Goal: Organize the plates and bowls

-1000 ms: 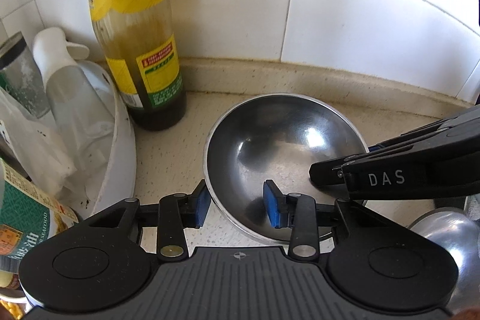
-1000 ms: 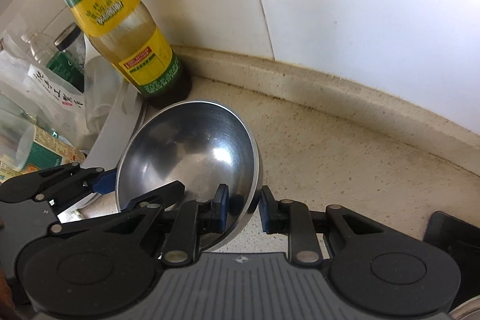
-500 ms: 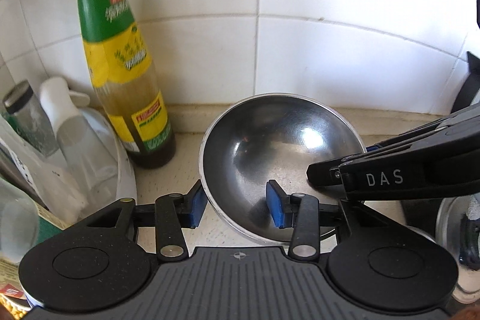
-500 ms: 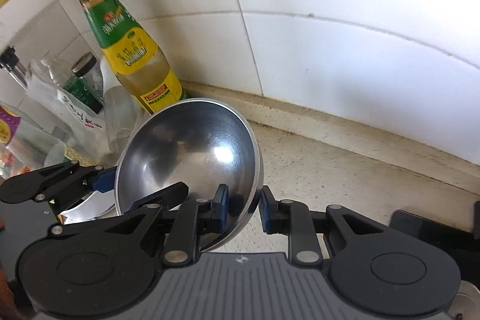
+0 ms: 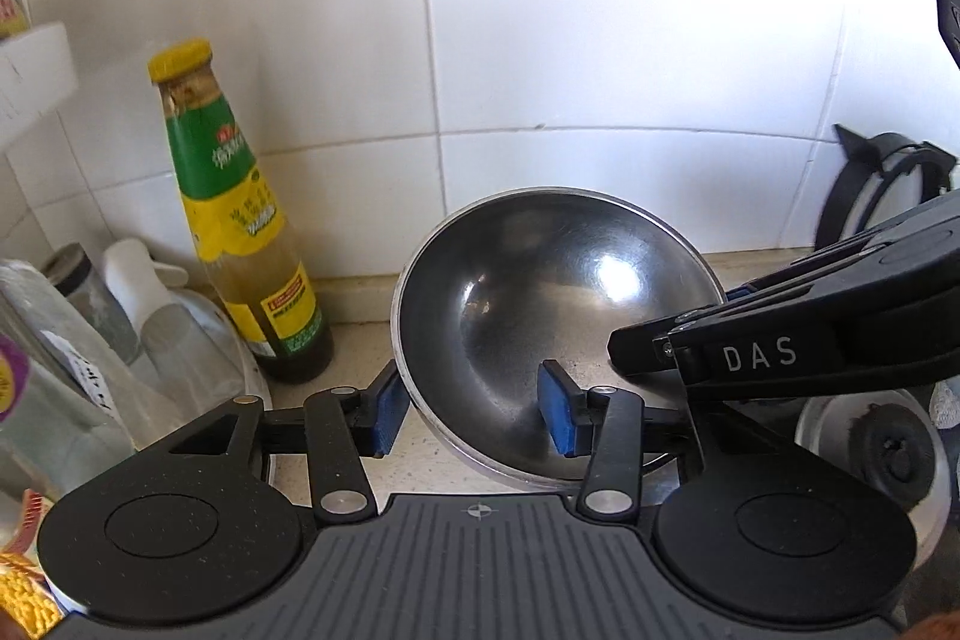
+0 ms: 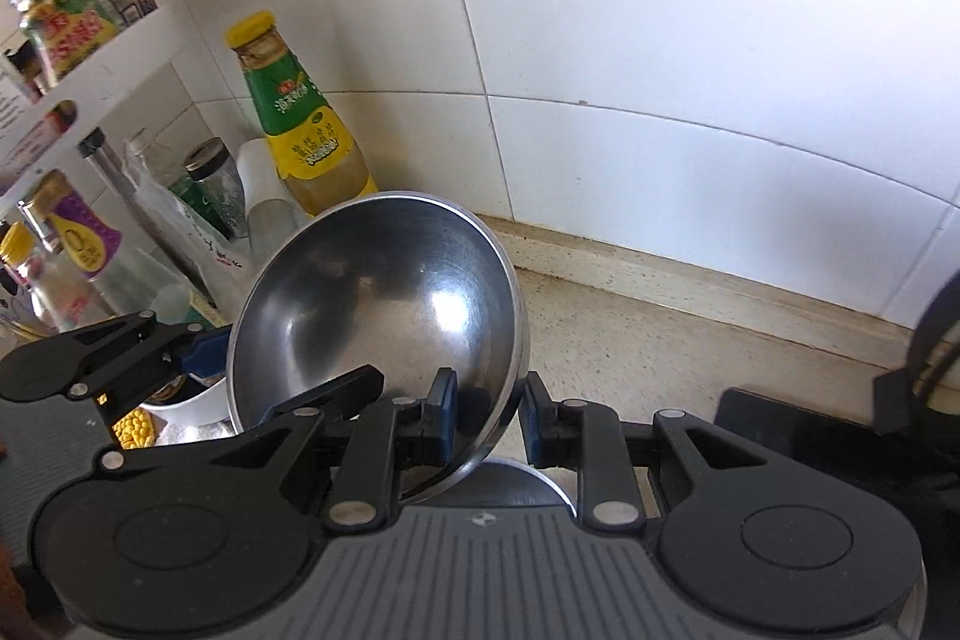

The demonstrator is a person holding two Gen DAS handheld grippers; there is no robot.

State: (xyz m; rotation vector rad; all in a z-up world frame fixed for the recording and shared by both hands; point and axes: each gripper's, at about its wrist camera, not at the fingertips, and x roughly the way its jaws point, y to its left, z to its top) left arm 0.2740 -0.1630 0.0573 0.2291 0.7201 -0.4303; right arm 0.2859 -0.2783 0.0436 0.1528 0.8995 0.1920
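Note:
A shiny steel bowl (image 5: pixel 558 316) is held up off the counter, tilted. My left gripper (image 5: pixel 474 412) straddles its left rim, one blue pad outside and one inside, jaws wide apart. My right gripper (image 6: pixel 489 421) is shut on the bowl's (image 6: pixel 384 304) right rim, one pad inside and one outside. The right gripper's black arm marked DAS (image 5: pixel 792 340) reaches in from the right in the left wrist view. The left gripper's arm (image 6: pixel 114 364) shows at the bowl's left side in the right wrist view.
A green and yellow sauce bottle (image 5: pixel 240 232) stands by the tiled wall. Jars, bags and a white dish (image 5: pixel 198 340) crowd the left corner under a white shelf (image 6: pixel 102 88). Another steel vessel (image 5: pixel 870 454) lies lower right. A black stand (image 6: pixel 924 376) is at right.
Both grippers have lifted the bowl up from the counter; the view has risen, showing more wall and the bottle's cap. The grips on the rim look the same.

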